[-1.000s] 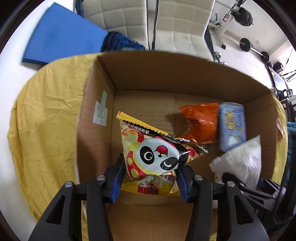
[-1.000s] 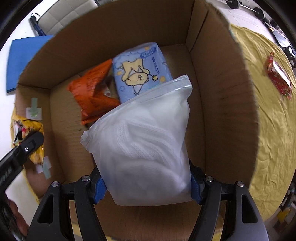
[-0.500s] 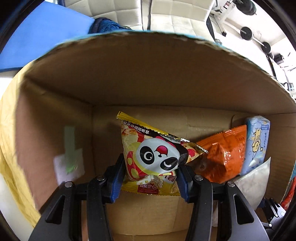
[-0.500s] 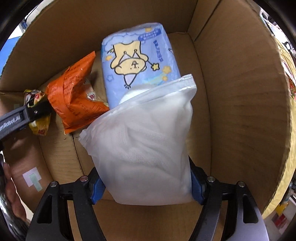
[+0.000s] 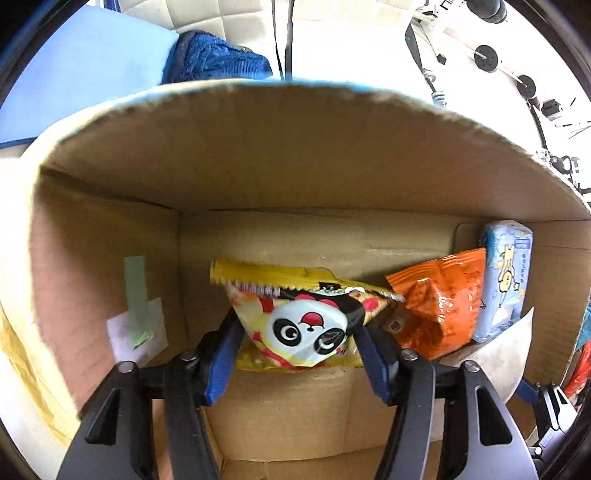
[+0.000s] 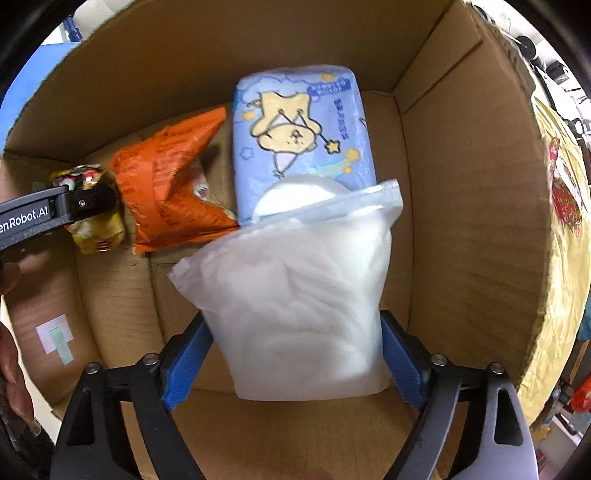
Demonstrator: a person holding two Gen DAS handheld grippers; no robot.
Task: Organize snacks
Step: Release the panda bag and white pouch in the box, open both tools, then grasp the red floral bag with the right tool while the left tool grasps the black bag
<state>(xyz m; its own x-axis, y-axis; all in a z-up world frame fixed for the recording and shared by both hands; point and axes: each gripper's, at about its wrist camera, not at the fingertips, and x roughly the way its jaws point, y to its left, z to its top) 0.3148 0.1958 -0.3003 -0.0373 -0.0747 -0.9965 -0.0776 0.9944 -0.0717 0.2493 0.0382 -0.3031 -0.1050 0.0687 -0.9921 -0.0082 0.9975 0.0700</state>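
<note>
Deep inside the cardboard box (image 5: pixel 258 166), my left gripper (image 5: pixel 299 354) is shut on a yellow panda snack bag (image 5: pixel 306 325), whose top edge bends against the box floor. An orange snack bag (image 5: pixel 439 306) and a blue cartoon pack (image 5: pixel 506 277) lie just to its right. My right gripper (image 6: pixel 295 354) is shut on a white frosted pouch (image 6: pixel 303 288), held over the box floor (image 6: pixel 122 306) with its top overlapping the blue cartoon pack (image 6: pixel 299 129). The orange bag (image 6: pixel 173 188) lies left of that pack, and the left gripper's finger (image 6: pixel 55 212) with the panda bag (image 6: pixel 96 221) is beside it.
The box stands on a yellow cloth (image 6: pixel 565 258) on which a red wrapper (image 6: pixel 563 188) lies. Beyond the box are a blue mat (image 5: pixel 85 70), a blue fabric bundle (image 5: pixel 218 62) and white chairs (image 5: pixel 207 14). A hand (image 6: pixel 11 362) shows at the left edge.
Both grippers have gone deeper into the box. The panda bag now presses against the box floor with its top folded over. The white pouch has come down onto the blue pack.
</note>
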